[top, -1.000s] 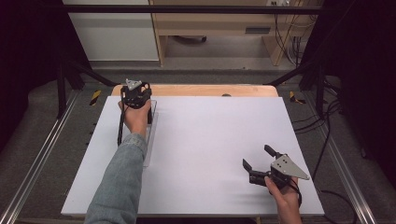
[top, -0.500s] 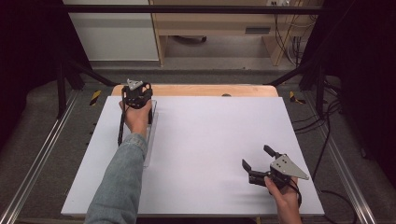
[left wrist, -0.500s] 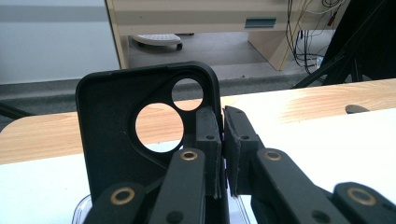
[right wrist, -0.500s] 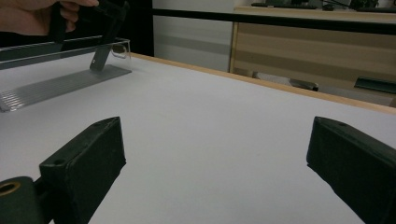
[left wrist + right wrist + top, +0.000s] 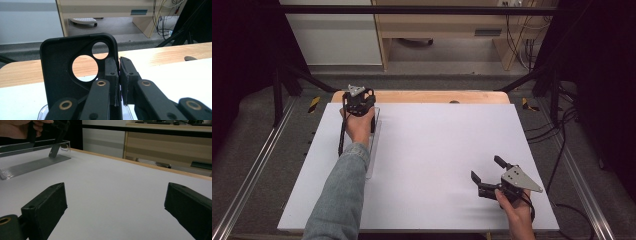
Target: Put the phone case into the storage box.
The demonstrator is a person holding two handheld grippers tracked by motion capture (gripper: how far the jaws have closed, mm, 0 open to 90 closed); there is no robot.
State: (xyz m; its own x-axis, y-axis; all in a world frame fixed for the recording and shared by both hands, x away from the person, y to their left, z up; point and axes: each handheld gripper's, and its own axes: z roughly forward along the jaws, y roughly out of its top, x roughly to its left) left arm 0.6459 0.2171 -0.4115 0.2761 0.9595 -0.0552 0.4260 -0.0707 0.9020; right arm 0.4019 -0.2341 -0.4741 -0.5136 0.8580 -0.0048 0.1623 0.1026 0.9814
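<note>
I have the left tool (image 5: 358, 100) at the far left of the worktop (image 5: 437, 150), and its jaws are clenched on a black phone case (image 5: 75, 75). In the left gripper view the case stands upright, its edge pinched between the two pads, with its inner face toward the camera and the round camera cut-outs near its top. The wooden far edge of the worktop shows through those holes. The bottom of the case sits at a clear plastic rack (image 5: 374, 145), a long ridged strip that runs from near to far along the left side of the white surface. In the right gripper view I see that rack (image 5: 32, 162) far off at the upper left, with the case leaning over its far end and the hand above it. The right tool (image 5: 484, 172) rests at the near right of the worktop, well apart from the rack. Its jaws are spread wide with nothing between them, pointing left and toward the far side across bare white surface.
</note>
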